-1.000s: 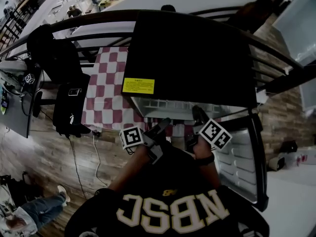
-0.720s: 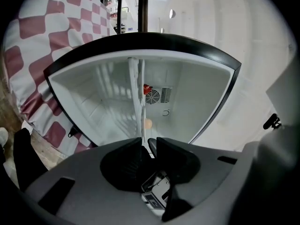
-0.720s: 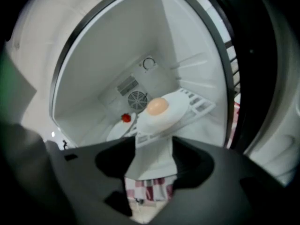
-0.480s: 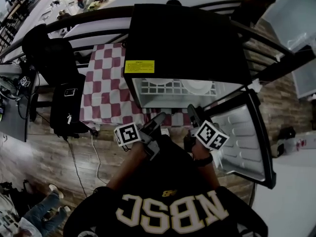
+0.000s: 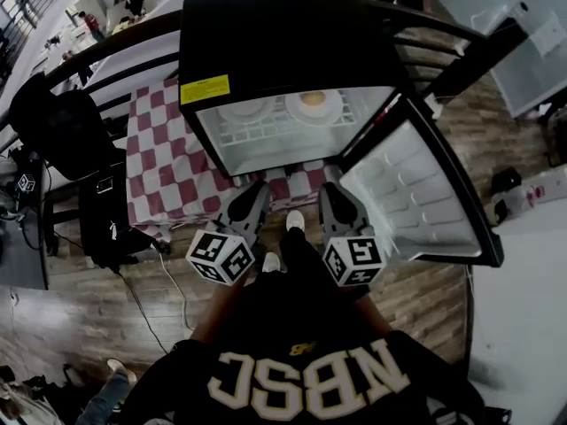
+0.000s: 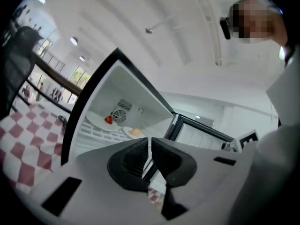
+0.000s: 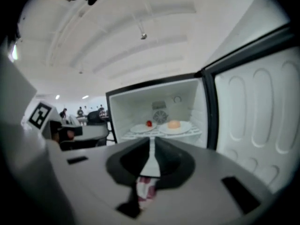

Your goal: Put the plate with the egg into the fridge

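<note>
The black fridge (image 5: 283,42) stands open. On its wire shelf a white plate with the egg (image 5: 312,104) sits at the right, and a second plate (image 5: 244,110) at the left. The right gripper view shows the egg plate (image 7: 174,125) beside a plate with a small red thing (image 7: 145,127). Both grippers are held level in front of the fridge, apart from the plates. My left gripper (image 5: 257,191) is shut and empty, its jaws (image 6: 150,143) meeting. My right gripper (image 5: 330,191) has just been closing; its jaws (image 7: 152,142) stand almost together with nothing between them.
The fridge door (image 5: 416,193) swings wide open to the right. A red-and-white checked cloth (image 5: 168,166) covers the table left of the fridge. A black chair with a bag (image 5: 62,131) stands further left. The person's feet (image 5: 295,221) stand on the wooden floor below the fridge.
Both grippers have drawn back from the fridge mouth and rolled, their marker cubes now nearer the body. The view has shifted, showing the open shelf and both plates plainly.
</note>
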The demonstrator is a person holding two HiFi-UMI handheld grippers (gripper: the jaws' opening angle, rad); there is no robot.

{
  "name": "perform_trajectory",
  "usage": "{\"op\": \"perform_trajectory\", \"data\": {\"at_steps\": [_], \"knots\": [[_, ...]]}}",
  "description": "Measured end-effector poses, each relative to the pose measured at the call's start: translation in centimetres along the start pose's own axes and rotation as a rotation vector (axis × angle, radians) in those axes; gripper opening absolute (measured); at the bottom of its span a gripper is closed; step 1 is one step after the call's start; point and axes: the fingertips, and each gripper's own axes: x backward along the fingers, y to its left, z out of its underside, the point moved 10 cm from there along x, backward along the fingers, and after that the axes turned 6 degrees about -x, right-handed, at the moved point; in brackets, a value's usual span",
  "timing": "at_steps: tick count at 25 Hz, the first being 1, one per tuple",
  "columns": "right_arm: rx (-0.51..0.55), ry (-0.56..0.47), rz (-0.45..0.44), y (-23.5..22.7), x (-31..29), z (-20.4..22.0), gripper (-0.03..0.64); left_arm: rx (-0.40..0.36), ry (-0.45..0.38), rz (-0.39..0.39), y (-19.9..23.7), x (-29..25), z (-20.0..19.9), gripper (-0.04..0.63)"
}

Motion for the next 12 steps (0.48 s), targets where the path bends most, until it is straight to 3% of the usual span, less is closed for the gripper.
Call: {"op": "perform_trajectory", "data": {"at_steps": [3,6,9,12], "knots": [[0.067,-0.060,0.009,0.9,1.8,-0.3,0.035,-0.194,-0.019,-0.029,-2.0,0.4,-0.7,0.035],[0.103,-0.109,0.001,1.1,2.8,-0.9,0.027,-0.327,-0.029,-0.072,-3.6,0.5,-1.3,0.029],[0.123,-0.147,0.004,0.6,3.4,-1.7,0.023,-0.412,-0.025,-0.122,-4.7,0.5,-1.4,0.023],[0.141,-0.171,-0.010,-0.2,3.7,-2.4,0.023,-0.444,-0.025,-0.167,-5.7,0.6,-1.4,0.021]]}}
